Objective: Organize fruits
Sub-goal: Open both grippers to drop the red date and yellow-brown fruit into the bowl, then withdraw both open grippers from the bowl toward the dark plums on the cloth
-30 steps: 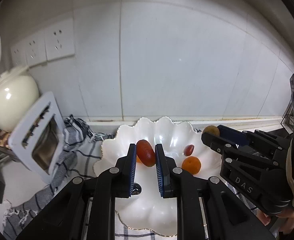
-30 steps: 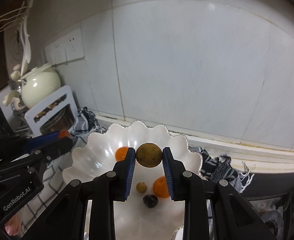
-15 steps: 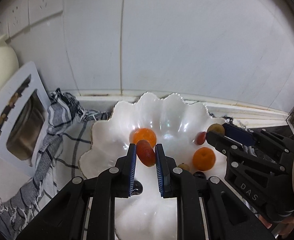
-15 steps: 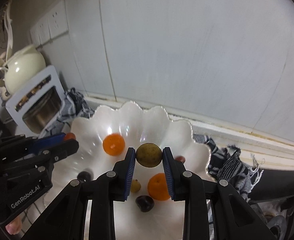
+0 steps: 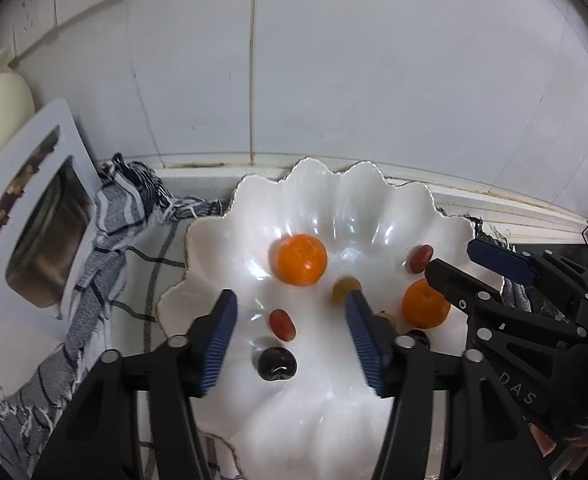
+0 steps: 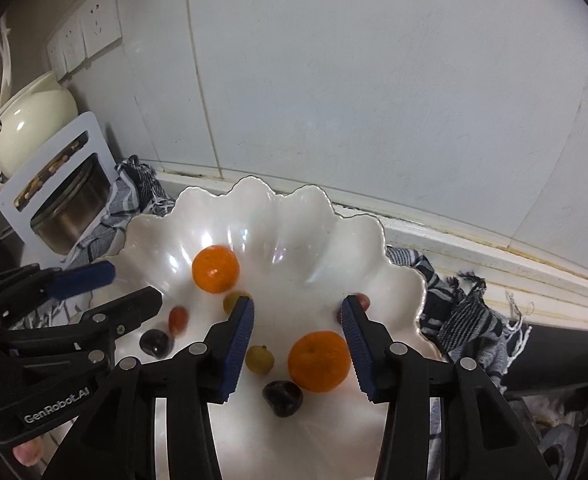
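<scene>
Hovering over white bowl (image 5: pixel 393 200), left gripper (image 5: pixel 292 334) and right gripper (image 6: pixel 297 336): jaws just opening, half apart, empty. Handling red grape (image 5: pixel 282 324), lower centre: light, soft, slippery; gripping gently across middle.

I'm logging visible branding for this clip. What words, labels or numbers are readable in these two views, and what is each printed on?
"GenRobot.AI": white print on the black left gripper body, seen from the right wrist view.
"DAS": raised letters on the black right gripper body, seen from the left wrist view.
White wall sockets: no readable text.
Nothing else carries lettering.
</scene>
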`<state>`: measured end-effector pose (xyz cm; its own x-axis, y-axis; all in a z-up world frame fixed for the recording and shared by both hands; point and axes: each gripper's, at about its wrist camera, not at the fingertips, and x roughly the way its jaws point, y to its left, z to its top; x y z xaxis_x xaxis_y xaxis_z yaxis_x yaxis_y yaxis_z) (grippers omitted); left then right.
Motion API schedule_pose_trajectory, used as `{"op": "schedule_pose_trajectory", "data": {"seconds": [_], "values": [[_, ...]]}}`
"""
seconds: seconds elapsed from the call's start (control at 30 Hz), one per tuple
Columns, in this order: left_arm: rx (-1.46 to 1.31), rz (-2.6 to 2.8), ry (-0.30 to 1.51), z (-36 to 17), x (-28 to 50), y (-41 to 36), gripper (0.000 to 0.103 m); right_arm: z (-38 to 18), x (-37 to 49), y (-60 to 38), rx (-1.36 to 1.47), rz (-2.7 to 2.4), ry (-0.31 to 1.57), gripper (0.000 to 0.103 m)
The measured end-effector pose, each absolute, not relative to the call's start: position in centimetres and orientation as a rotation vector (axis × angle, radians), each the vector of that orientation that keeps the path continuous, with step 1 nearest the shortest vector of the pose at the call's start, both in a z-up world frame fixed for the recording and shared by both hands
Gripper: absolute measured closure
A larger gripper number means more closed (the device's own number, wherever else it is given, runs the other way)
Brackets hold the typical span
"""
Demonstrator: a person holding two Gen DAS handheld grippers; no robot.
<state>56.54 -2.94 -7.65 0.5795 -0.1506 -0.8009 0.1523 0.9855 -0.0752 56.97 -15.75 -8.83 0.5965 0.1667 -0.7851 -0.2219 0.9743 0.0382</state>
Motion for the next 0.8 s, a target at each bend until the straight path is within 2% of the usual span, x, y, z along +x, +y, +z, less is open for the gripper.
{"op": "schedule_pose_trajectory", "data": {"seconds": [0.13, 0.33, 0.73, 0.8], "values": [[0.023, -0.159, 0.901, -6.4, 55.4, -3.0, 0.034, -7.9, 55.9, -16.2, -0.073, 0.211, 0.878, 0.056], [0.057, -0.124, 0.827, -4.3, 53.0, -2.9, 0.025, -5.9, 53.5, -17.0, -0.075, 0.203, 0.818, 0.056], [0.079, -0.079, 0.682, -0.7, 46.6, -2.4, 0.022, -2.0, 47.3, -17.4, -0.07, 0.174, 0.683, 0.056], [0.075, -0.081, 0.658, -0.2, 45.4, -2.2, 0.018, -1.5, 46.3, -17.3, -0.072, 0.178, 0.666, 0.055]]}}
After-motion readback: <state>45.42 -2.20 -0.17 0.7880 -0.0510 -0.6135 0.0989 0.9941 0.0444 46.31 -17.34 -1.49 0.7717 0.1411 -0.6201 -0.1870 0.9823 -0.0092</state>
